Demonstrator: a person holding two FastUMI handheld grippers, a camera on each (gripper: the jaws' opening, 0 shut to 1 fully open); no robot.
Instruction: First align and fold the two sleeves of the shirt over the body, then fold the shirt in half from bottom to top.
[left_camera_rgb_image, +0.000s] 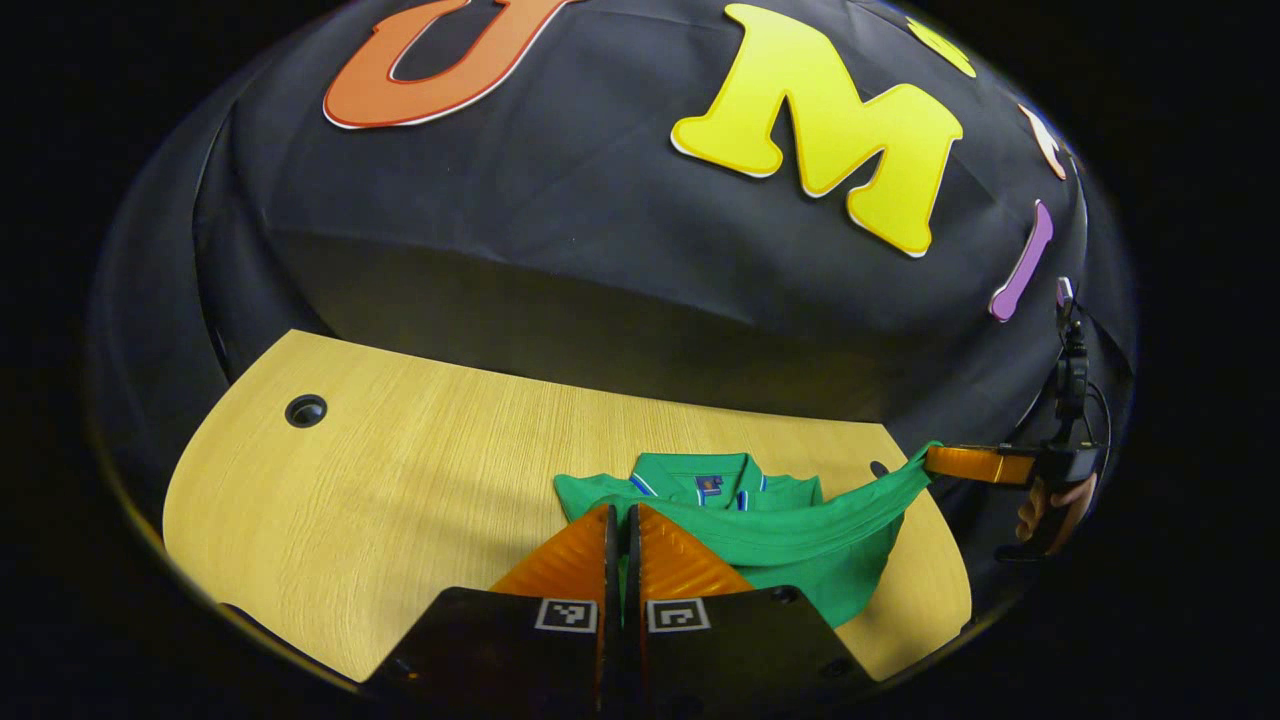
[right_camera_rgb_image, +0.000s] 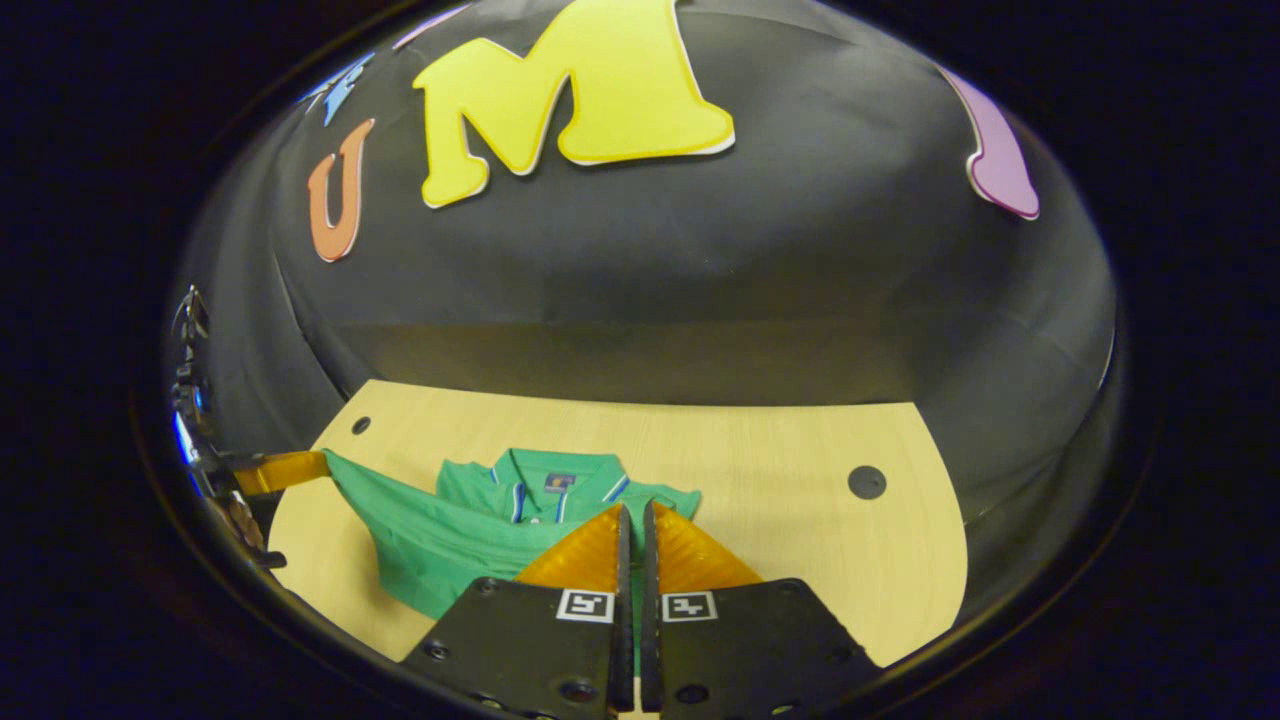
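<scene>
Left gripper (left_camera_rgb_image: 622, 525) fingers pressed nearly together, thin strip of green cloth caught between them: pinching an edge of the shirt (left_camera_rgb_image: 790, 535) near its front. Right gripper (right_camera_rgb_image: 633, 525) fingers likewise close-set with green fabric in the slit, pinching the opposite end of the same edge. Far off in left gripper view, right gripper's fingers (left_camera_rgb_image: 975, 464) seen sideways, clamped on a drawn-out corner of cloth, hand (left_camera_rgb_image: 1050, 505) behind. Mirror case in right gripper view: left gripper's fingers (right_camera_rgb_image: 285, 470) gripping a stretched point of fabric

Cloth pulled taut between the two holds, lifted off the table (left_camera_rgb_image: 400, 480) in a sagging band; likely tension kept to hold the edge straight for an even crease. Collar (left_camera_rgb_image: 705, 475) end lying flat on the table at the far side, acting as anchor

Judged step: bottom-to-top fold, hem raised toward collar. Sleeves not separately visible; probably tucked already, cannot confirm

Risk: uneven pull skewing the fold line
</scene>
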